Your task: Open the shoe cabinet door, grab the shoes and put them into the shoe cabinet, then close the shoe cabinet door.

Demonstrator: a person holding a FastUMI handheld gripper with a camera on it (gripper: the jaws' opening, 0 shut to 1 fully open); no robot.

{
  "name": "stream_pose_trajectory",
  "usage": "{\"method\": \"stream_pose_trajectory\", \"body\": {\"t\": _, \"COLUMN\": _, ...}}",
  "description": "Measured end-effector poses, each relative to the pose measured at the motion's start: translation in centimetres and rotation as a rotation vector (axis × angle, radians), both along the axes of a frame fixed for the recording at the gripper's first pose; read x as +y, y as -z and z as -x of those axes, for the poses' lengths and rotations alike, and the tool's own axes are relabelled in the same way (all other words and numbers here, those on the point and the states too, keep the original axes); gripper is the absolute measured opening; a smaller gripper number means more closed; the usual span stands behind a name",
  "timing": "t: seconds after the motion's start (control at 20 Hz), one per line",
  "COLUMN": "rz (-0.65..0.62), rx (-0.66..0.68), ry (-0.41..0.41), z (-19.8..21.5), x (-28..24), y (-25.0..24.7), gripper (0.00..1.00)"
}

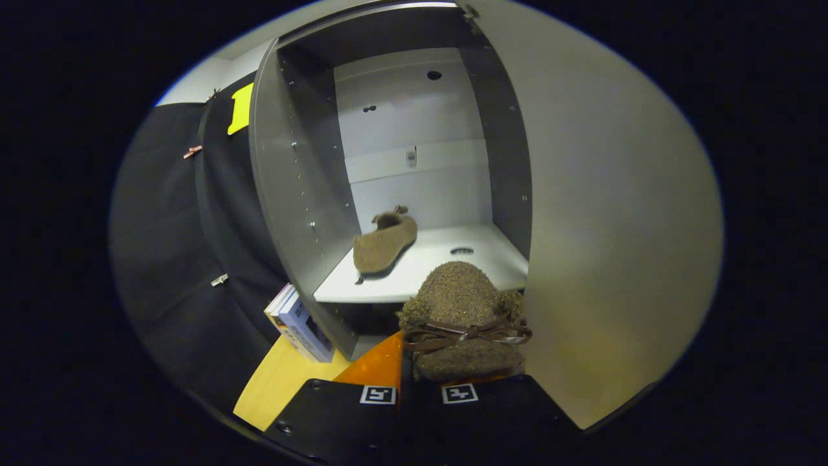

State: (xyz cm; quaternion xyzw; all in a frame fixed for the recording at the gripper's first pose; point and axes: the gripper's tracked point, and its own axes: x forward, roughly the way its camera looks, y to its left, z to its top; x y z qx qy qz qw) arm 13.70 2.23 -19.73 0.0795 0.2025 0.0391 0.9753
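The grey shoe cabinet [304,194] stands open ahead, its door [608,213] swung out to the right of my fingers. One brown fuzzy shoe [383,243] lies on the white shelf [446,259] inside, toward the left wall. A second brown fuzzy shoe [462,317] with a dark ribbon bow is held by my gripper [420,382], which is shut on its rear part. This held shoe points toward the shelf's front edge, just short of it, close beside the door.
Several books [299,322] lean against the cabinet's left side on a yellow surface [278,382]. Black cloth [174,259] hangs to the left. The shelf has bare room to the right of the first shoe, around a small round hole [461,250].
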Motion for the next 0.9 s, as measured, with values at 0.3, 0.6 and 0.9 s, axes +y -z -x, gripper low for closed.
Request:
{"method": "stream_pose_trajectory", "body": {"t": 0.3, "rz": 0.024, "rx": -0.011, "ry": 0.025, "z": -10.1, "x": -0.2, "y": -4.8, "gripper": 0.11}}
{"method": "stream_pose_trajectory", "body": {"t": 0.6, "rz": 0.024, "rx": 0.001, "ry": 0.083, "z": -17.7, "x": -1.0, "y": -4.5, "gripper": 0.11}}
{"method": "stream_pose_trajectory", "body": {"t": 0.9, "rz": 0.077, "rx": 0.030, "ry": 0.085, "z": -23.1, "x": -1.3, "y": -2.2, "gripper": 0.11}}
